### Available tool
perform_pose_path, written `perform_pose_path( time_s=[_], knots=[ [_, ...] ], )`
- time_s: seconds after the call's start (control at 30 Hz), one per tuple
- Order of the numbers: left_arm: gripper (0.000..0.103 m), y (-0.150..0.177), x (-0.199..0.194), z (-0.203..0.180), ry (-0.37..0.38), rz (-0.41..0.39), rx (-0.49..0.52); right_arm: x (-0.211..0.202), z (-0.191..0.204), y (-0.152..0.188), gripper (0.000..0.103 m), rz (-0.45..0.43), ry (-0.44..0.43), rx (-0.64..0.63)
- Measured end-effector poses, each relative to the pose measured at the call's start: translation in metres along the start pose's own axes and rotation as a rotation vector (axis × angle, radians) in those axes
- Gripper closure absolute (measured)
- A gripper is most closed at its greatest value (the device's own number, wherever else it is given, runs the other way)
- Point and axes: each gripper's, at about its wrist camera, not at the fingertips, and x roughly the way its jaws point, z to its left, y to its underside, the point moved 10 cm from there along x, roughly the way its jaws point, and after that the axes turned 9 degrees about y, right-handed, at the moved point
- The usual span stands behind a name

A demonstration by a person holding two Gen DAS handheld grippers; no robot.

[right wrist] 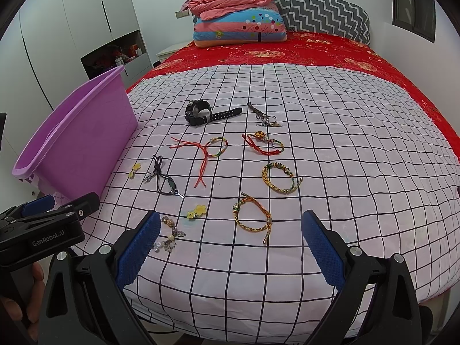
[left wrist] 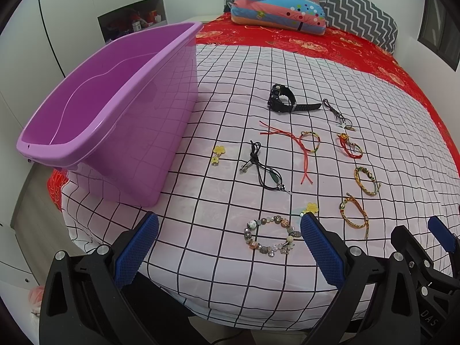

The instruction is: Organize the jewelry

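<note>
bed (right wrist: 330, 66) | checked cloth (right wrist: 330, 158) | on it: purple bin (left wrist: 120, 109), watch (right wrist: 201, 112), bracelets (right wrist: 253, 218)

At twelve o'clock we see folded pink quilts (right wrist: 235, 1) stacked on a colourful pillow (right wrist: 240, 28), a grey chevron cushion (right wrist: 325, 11) just beside them. A red floral bedspread (right wrist: 330, 54) lies under the white checked sheet (right wrist: 330, 149). White wardrobes (right wrist: 74, 14) stand at ten o'clock.

We see even, soft indoor light, faint shadows beside the glossy purple plastic tub (left wrist: 115, 109), sharp focus centrally, and strong fisheye bending with dark corners.
</note>
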Motion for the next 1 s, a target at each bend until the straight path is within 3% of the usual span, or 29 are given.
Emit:
perform_pose_path(
  time_s=[0.67,1.0],
  knots=[
    [0.006,0.001,0.001,0.003,0.001,-0.003,-0.012,0.000,-0.001,0.002,0.009,0.005,0.001,0.001],
    [0.006,0.027,0.021,0.014,0.027,-0.003,-0.037,0.015,-0.014,0.024,0.009,0.045,-0.016,-0.002]
  ],
)
